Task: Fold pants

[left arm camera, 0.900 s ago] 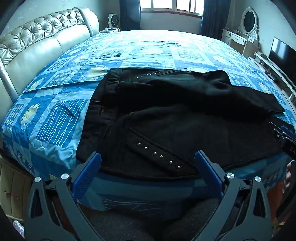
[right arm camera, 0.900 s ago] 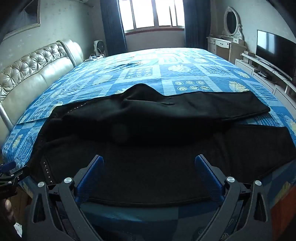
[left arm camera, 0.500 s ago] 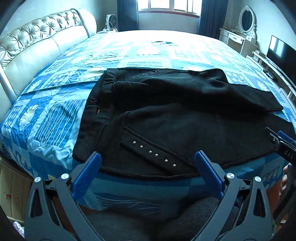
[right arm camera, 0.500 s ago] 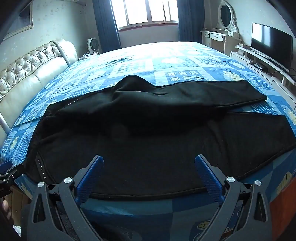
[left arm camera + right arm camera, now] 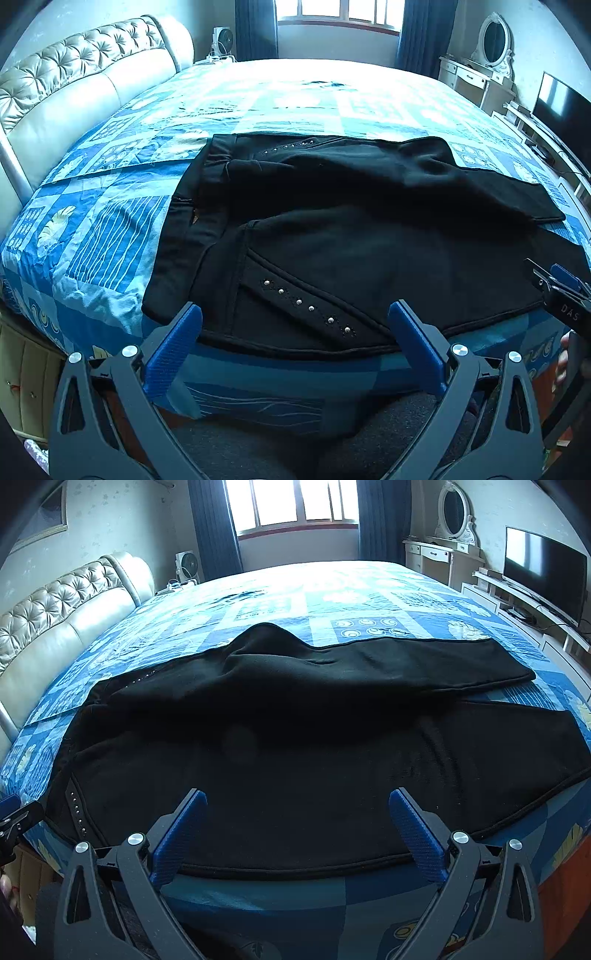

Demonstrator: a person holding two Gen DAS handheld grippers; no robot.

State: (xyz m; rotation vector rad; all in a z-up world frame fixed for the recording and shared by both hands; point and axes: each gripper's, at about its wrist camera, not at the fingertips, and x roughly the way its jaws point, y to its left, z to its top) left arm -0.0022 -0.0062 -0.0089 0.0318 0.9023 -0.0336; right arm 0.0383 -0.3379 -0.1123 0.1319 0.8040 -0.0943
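Note:
Black pants (image 5: 351, 236) (image 5: 295, 746) lie spread across the near part of a bed, waistband to the left, both legs running right. A diagonal row of metal studs marks the near pocket. My left gripper (image 5: 295, 332) hangs open just short of the pants' near hem by the waist end, its blue fingers (image 5: 173, 347) holding nothing. My right gripper (image 5: 295, 819) is open over the near leg's hem, empty too. Each gripper's tip shows at the edge of the other's view.
The bed (image 5: 92, 236) (image 5: 369, 605) carries a blue patterned quilt, its front edge right below the grippers. A tufted headboard (image 5: 74, 88) lines the left side. On the right stand a dresser with mirror (image 5: 443, 550) and a TV (image 5: 543, 572) on a low stand.
Both grippers have tipped downward and crept a little closer to the pants' near hem. The pants lie as before. Both grippers stayed open.

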